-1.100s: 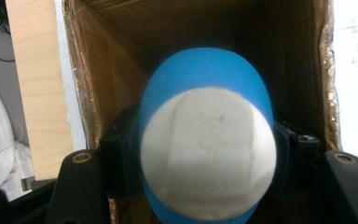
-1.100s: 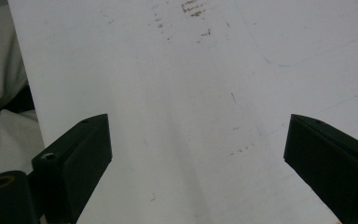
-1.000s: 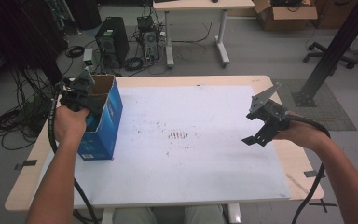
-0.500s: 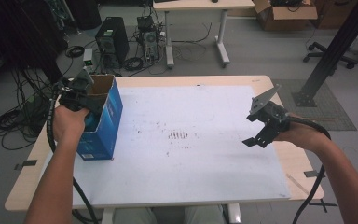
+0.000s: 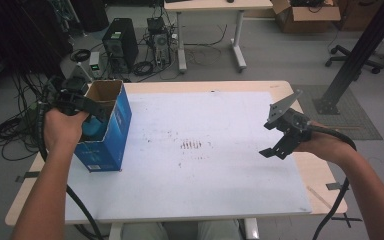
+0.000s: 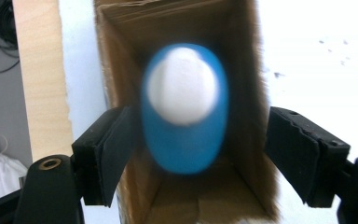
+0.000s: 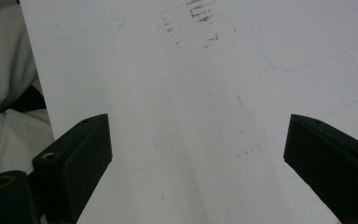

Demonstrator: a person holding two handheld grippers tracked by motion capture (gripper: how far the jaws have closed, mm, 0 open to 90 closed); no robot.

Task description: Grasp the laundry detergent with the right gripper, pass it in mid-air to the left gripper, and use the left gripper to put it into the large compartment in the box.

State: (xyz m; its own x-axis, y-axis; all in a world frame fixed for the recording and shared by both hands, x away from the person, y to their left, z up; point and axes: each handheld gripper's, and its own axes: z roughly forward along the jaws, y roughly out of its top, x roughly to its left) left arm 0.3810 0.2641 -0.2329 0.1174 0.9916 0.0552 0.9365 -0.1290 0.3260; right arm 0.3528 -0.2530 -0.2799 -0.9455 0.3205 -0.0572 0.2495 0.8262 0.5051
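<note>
A blue cardboard box (image 5: 111, 137) stands open-topped at the table's left. My left gripper (image 5: 98, 113) hangs over its opening. In the left gripper view a blue bottle with a white cap (image 6: 184, 112) shows blurred inside the box (image 6: 254, 140), between the jaws of the left gripper (image 6: 199, 137). Those jaws have just been opening, and the pads stand clear of the bottle. A patch of the bottle (image 5: 92, 131) shows under the hand in the high view. My right gripper (image 5: 271, 140) hovers open over the right side of the white mat (image 5: 205, 175), with nothing between its fingers (image 7: 198, 140).
The mat covers most of the wooden table (image 5: 230, 86) and carries a small patch of dark marks (image 5: 191, 145) near its middle. Cables trail from both grippers off the front edge. A computer tower (image 5: 119, 45), another desk and cartons stand on the floor beyond.
My left hand has risen a little above the box opening. The right gripper has stayed where it was.
</note>
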